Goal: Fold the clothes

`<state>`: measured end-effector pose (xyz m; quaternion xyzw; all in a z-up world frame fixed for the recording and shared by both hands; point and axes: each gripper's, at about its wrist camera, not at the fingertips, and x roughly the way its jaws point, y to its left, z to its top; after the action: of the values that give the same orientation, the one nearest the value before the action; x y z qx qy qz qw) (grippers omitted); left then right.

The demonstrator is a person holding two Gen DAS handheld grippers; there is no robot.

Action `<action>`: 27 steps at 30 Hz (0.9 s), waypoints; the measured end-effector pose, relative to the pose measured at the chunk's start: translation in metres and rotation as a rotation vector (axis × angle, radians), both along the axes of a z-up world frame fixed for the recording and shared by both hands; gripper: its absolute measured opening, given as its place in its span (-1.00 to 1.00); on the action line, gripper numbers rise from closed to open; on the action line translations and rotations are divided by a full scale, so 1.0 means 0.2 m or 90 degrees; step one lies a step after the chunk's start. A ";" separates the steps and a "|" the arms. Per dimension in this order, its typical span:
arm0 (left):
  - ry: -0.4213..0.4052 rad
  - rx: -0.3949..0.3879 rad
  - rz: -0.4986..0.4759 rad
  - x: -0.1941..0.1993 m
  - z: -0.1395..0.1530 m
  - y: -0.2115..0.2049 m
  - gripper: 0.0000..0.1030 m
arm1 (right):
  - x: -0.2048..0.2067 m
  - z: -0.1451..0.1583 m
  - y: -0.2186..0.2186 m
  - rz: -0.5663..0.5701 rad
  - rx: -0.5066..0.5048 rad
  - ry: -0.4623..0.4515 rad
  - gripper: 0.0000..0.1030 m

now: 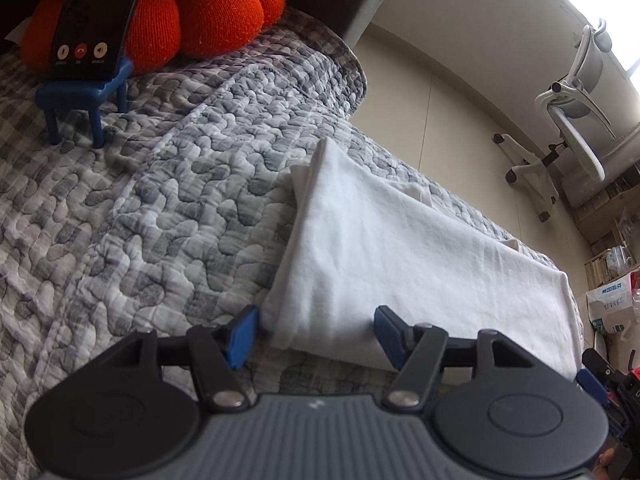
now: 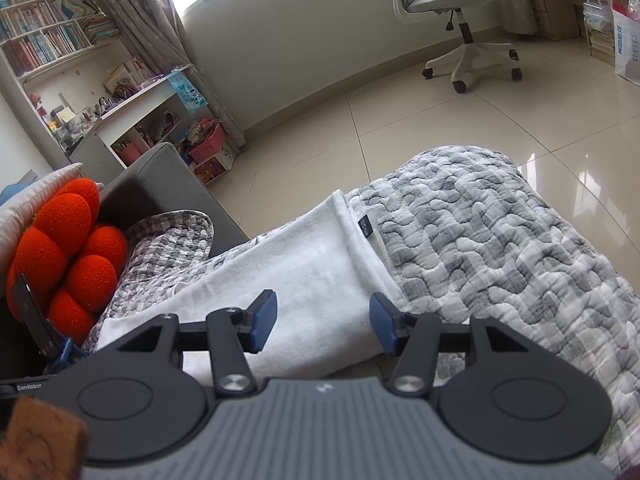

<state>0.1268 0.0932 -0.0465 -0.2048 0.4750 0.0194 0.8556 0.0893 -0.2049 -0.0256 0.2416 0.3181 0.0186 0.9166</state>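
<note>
The white cloth (image 1: 384, 248) lies folded into a long strip on the quilt (image 1: 140, 220), near its edge. The left gripper (image 1: 316, 334) and right gripper (image 2: 324, 322) both stand open over its two ends, holding nothing. For the next fold, pinch all layers together, lift both ends evenly, and keep edges aligned

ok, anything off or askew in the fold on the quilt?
Mostly tidy. The white garment lies folded in a long strip on the grey quilt, but its far end is uneven: under-layers stick out past the top fold. Both grippers, left and right, are open, gripping nothing.
</note>
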 end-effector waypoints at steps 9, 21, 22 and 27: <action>-0.002 -0.014 0.001 0.01 -0.02 0.00 0.31 | 0.00 -0.03 -0.03 -0.038 -0.021 -0.003 0.15; 0.009 -0.111 0.020 0.02 -0.04 0.12 0.34 | 0.02 -0.10 -0.04 -0.061 -0.015 0.038 0.24; 0.010 -0.131 0.026 0.01 -0.05 0.14 0.34 | 0.02 -0.10 -0.05 -0.063 -0.013 0.041 0.24; 0.015 -0.221 0.059 0.00 -0.09 0.24 0.34 | 0.03 -0.12 -0.08 -0.060 0.022 0.054 0.24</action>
<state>0.1271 0.1405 -0.0641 -0.3706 0.4714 -0.0209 0.8000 0.0951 -0.2212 -0.0502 0.2730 0.3443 -0.0293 0.8978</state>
